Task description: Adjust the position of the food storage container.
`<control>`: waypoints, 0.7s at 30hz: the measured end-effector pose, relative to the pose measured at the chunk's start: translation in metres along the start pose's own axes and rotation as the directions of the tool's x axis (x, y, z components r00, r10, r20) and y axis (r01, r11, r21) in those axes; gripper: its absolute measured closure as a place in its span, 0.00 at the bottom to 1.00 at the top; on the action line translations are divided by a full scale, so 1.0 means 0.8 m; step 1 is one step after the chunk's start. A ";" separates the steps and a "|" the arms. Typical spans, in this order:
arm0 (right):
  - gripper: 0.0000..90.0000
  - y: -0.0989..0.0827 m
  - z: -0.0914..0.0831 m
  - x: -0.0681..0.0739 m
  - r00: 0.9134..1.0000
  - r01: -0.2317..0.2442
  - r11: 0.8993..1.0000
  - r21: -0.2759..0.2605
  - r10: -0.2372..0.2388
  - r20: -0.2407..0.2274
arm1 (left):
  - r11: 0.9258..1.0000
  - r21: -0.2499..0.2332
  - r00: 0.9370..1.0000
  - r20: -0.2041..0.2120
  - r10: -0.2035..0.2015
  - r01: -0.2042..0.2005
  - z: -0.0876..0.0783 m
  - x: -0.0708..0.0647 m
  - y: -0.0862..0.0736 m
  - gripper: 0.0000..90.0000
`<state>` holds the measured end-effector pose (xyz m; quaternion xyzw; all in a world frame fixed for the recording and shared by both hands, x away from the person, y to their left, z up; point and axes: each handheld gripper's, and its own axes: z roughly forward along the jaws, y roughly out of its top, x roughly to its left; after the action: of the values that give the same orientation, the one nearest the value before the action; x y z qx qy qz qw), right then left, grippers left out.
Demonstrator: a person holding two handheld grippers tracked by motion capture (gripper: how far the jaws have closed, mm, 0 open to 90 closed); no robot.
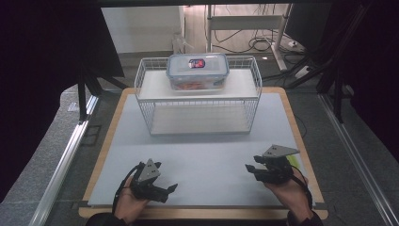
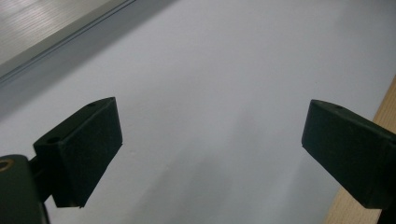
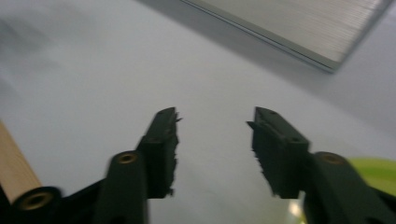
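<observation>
Clip-lid food container [image 1: 197, 70]: on top shelf of wire rack [image 1: 149, 106], far side of bench [image 1: 197, 155], well apart from both tongs. Rigid smooth plastic, probably light, slippery; grasp across opposite long walls under lid rim. Left tongs [image 1: 165, 192] spread wide, empty; right tongs [image 1: 251, 169] partly spread, empty.

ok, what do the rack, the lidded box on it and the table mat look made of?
Rack: thin wire grid, white coated, likely metal. Lidded box: clear glossy plastic, contents show through, bluish lid rim. Table mat: matte pale grey sheet, material unclear, over a light wood-look board.
</observation>
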<state>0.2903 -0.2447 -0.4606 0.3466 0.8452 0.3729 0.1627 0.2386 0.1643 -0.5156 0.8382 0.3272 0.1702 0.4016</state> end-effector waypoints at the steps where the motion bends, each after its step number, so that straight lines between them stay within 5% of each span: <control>1: 0.74 -0.004 -0.009 -0.008 1.000 0.001 1.000 0.002 -0.001 0.026 | 1.000 0.004 1.000 0.000 0.002 -0.002 0.001 0.000 0.000 0.05; 3: 0.77 -0.005 -0.012 -0.011 0.999 -0.003 1.000 0.002 0.003 0.035 | 1.000 0.006 1.000 0.001 0.001 -0.001 0.001 0.000 0.000 0.05; 7: 1.00 -0.015 -0.038 -0.035 0.992 -0.048 0.998 -0.033 0.052 0.111 | 1.000 -0.001 1.000 -0.004 0.006 -0.006 0.001 -0.001 0.000 0.06; 12: 1.00 -0.025 -0.060 -0.056 0.980 -0.092 0.994 -0.066 0.102 0.173 | 1.000 -0.005 1.000 -0.001 0.013 -0.013 0.001 -0.002 0.000 0.06; 13: 1.00 -0.033 -0.070 -0.065 0.971 -0.112 0.991 -0.077 0.126 0.205 | 1.000 0.000 1.000 0.000 0.012 -0.012 0.002 -0.002 0.000 0.06; 21: 1.00 -0.059 -0.086 -0.090 0.940 -0.185 0.979 -0.085 0.201 0.274 | 1.000 0.012 1.000 0.004 0.025 -0.025 0.005 -0.005 0.000 0.06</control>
<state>0.2828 -0.3540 -0.4484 0.4723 0.7642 0.3585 0.2539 0.2382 0.1592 -0.5183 0.8450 0.3170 0.1717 0.3949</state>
